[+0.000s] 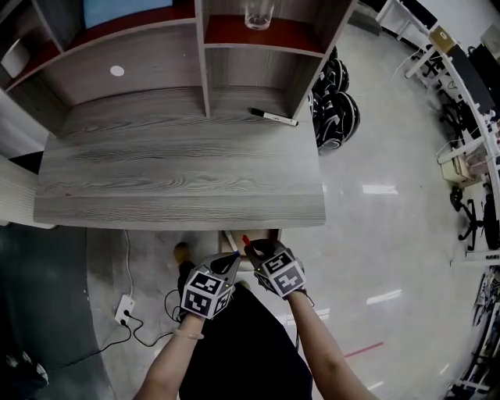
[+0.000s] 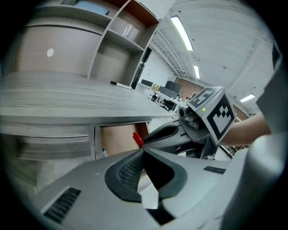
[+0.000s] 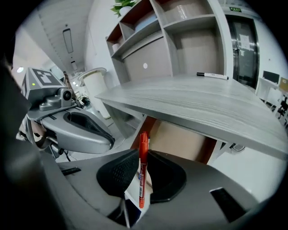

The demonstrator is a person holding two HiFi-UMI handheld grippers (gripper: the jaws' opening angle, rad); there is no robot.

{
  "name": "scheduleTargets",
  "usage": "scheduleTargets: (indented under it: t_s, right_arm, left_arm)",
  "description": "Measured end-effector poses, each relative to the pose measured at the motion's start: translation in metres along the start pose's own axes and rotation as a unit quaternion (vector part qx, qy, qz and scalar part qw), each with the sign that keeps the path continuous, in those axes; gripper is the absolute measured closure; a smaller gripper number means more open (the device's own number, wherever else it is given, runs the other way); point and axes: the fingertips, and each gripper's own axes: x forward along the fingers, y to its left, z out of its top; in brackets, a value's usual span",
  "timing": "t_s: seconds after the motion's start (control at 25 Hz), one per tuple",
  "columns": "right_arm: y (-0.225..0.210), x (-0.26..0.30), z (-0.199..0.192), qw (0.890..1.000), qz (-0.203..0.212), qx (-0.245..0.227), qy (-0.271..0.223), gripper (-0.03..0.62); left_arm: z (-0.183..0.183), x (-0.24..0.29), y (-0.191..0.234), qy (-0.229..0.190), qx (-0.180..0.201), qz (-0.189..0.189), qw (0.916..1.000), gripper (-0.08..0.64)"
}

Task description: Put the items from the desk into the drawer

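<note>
**Head view.** The grey wood-grain surface (image 1: 180, 172) fills the upper half. A black marker (image 1: 273, 117) lies at the surface's far right corner, beside the shelf upright. A glass (image 1: 258, 14) stands on the shelf above the surface. I hold both claws just below the surface's front edge, side by side. These are the left claw (image 1: 234, 262) and the right claw (image 1: 251, 248), from which the tip of a red marker (image 1: 245, 239) projects toward the surface.

**Left gripper view.** My left claw's pads meet at their tips, with nothing between them. Under the surface's front edge a brown-lined drawer (image 2: 119, 139) stands open. The right claw reaches in from the right, and its red marker tip is in front of that opening. The black marker lies far back on the surface.

**Right gripper view.** My right claw pinches the red marker upright between its pads, cap end up. The marker's tip is below the surface's front edge, before the brown drawer interior. The left claw is at the left, beneath the surface's level.
</note>
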Motion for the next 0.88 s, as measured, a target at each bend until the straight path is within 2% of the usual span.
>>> scheduleTargets:
  t_s: [0.28, 0.36, 0.44, 0.88]
  right_arm:
    - [-0.012, 0.008, -0.004, 0.998, -0.035, 0.045, -0.009, 0.522]
    - [-0.014, 0.008, -0.002, 0.998, -0.041, 0.050, -0.014, 0.490]
    - [-0.013, 0.008, -0.002, 0.997, -0.036, 0.060, -0.013, 0.369]
    - [-0.005, -0.008, -0.006, 0.996, -0.035, 0.075, -0.020, 0.365]
  left_arm:
    - [0.000, -0.001, 0.007, 0.000, -0.003, 0.004, 1.0000, 0.557]
    - [-0.001, -0.003, 0.008, 0.002, -0.003, 0.004, 1.0000, 0.557]
    - [-0.001, -0.005, 0.007, 0.002, -0.003, 0.005, 1.0000, 0.557]
    - [0.000, -0.017, 0.004, 0.003, 0.005, 0.007, 1.0000, 0.557]
